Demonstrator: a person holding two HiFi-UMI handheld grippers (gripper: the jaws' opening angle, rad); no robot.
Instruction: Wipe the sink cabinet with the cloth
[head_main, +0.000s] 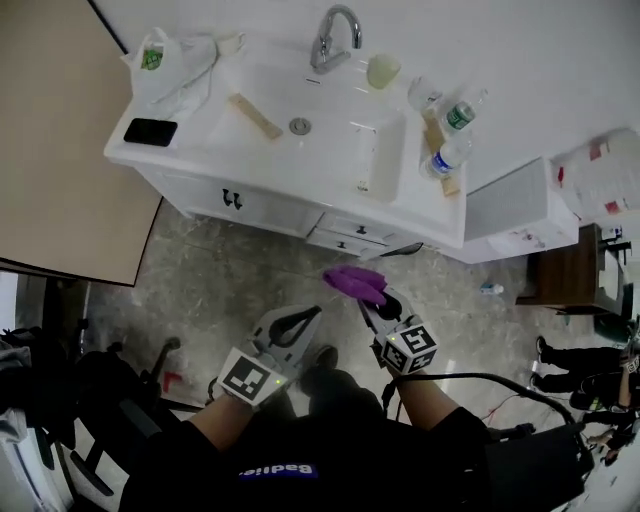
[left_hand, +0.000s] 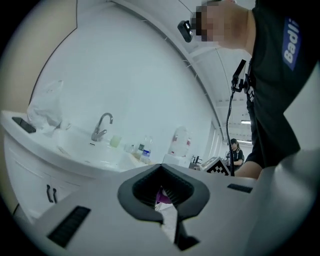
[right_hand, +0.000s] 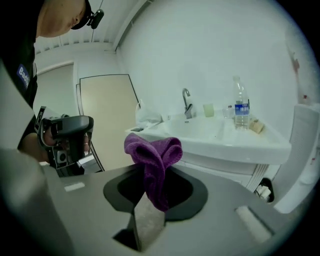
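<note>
Purple cloth (head_main: 352, 281) tight in the right gripper (head_main: 368, 304) before the sink cabinet (head_main: 262, 206); left gripper (head_main: 308, 316) closed, empty.

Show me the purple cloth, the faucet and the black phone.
purple cloth (head_main: 355, 282), head view, middle of the bunched fabric
faucet (head_main: 323, 47), head view, lower body
black phone (head_main: 150, 131), head view, centre

The right gripper (head_main: 368, 298) pinches a purple cloth (head_main: 354, 282) just below the white sink cabinet (head_main: 268, 208) — the left gripper (head_main: 308, 317) hangs close beside it, over the mottled floor (head_main: 225, 275)
</note>
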